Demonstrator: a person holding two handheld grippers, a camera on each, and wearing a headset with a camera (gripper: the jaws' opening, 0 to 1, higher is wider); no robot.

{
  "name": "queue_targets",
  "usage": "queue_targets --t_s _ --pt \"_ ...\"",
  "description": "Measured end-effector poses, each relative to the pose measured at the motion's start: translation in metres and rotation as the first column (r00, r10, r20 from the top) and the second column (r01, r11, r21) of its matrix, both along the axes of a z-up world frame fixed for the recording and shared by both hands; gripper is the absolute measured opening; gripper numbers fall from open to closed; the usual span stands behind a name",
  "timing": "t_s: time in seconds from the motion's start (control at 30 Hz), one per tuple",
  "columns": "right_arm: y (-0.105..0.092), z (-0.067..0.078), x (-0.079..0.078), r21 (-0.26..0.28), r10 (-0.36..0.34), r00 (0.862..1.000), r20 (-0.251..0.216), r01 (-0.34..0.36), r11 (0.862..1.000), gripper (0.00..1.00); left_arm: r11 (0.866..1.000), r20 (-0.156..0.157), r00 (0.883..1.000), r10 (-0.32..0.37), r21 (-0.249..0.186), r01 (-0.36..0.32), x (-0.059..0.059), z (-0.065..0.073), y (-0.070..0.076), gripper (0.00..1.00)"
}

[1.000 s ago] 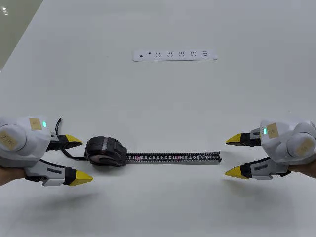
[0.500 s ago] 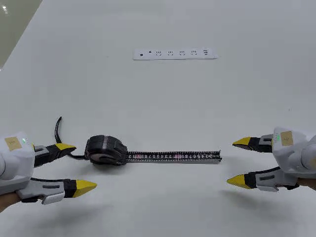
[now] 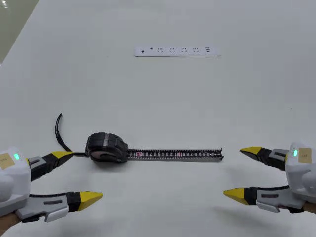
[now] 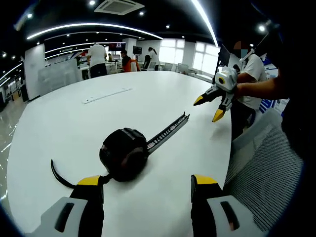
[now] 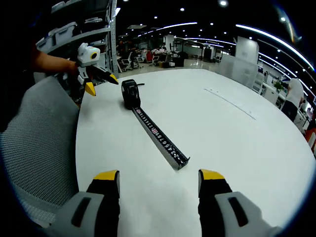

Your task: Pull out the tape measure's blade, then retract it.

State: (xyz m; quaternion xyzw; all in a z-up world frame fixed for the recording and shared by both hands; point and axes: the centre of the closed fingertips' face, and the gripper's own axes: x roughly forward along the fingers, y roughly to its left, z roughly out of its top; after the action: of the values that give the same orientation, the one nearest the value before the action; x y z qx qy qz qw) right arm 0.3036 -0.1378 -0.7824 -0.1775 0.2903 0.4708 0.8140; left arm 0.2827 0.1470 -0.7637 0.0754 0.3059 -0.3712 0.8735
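White table runs out ahead of both grippers. I read the left gripper as wide open, its fingers holding nothing. Just ahead of those fingertips, not touching, lies the tape measure, its black strap curling away beside the farther finger. Its blade is drawn out flat on the table, running from the case toward the right gripper. Those fingers are also spread wide and empty; I see the blade's hooked end stop just short of them, in line with their gap. Well beyond both sets of fingers lies a white power strip.
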Motion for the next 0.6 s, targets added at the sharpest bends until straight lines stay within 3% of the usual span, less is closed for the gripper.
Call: queue_targets --t_s 0.37,0.6 --pt "0.008 0.008 -0.017 0.053 -0.095 0.995 -0.005 0.096 0.994 0.77 0.998 0.021 0.998 0.057 -0.024 -0.056 -0.013 0.011 -0.013 0.78" --pt "0.016 0.015 -0.020 0.095 -0.140 0.990 -0.005 0.140 0.986 0.83 0.993 0.042 0.993 0.111 -0.043 -0.109 -0.017 0.018 -0.012 0.89"
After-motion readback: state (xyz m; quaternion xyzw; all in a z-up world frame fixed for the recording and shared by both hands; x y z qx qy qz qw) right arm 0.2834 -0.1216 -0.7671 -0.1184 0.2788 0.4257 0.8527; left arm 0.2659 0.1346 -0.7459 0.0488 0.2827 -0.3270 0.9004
